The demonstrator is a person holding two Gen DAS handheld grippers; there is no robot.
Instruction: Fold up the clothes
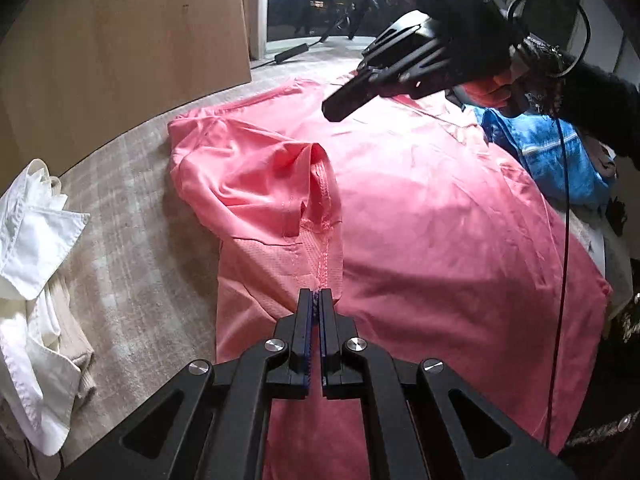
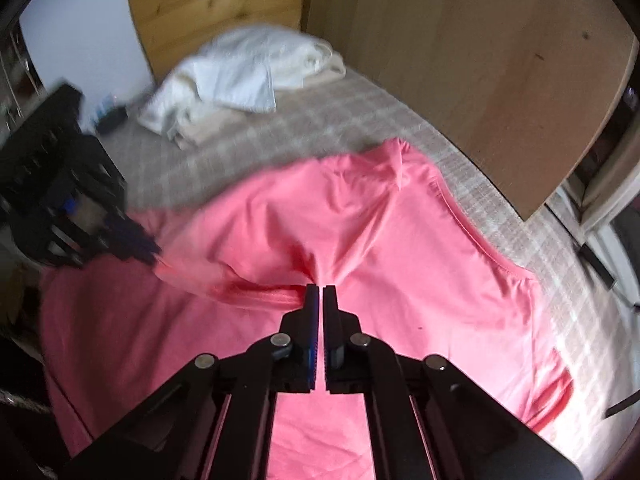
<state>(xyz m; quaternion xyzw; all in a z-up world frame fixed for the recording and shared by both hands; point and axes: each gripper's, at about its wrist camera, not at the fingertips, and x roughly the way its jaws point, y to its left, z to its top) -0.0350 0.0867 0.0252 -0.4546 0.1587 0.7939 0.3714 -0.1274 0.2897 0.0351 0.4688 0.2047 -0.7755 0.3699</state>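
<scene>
Pink T-shirt [image 1: 420, 216] lay spread across the frame's centre on the checked bedspread [image 1: 132, 264]. Left gripper [image 1: 316, 300] was clenched on its side seam, right gripper [image 2: 322, 294] pinched a raised tuck of cloth. Both should probably lift together, keeping the fold edge straight. White laundry [image 2: 240, 76] sat upper left, beside wooden panels [image 2: 480, 60].

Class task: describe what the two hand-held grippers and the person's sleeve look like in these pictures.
Both the left gripper and right gripper are matte black linkages with round silver pivot bolts and flat paired fingers lined with blue ridged pads. A thin black cable hangs down by the right gripper's handle. The person's sleeve is black and fuzzy.
</scene>
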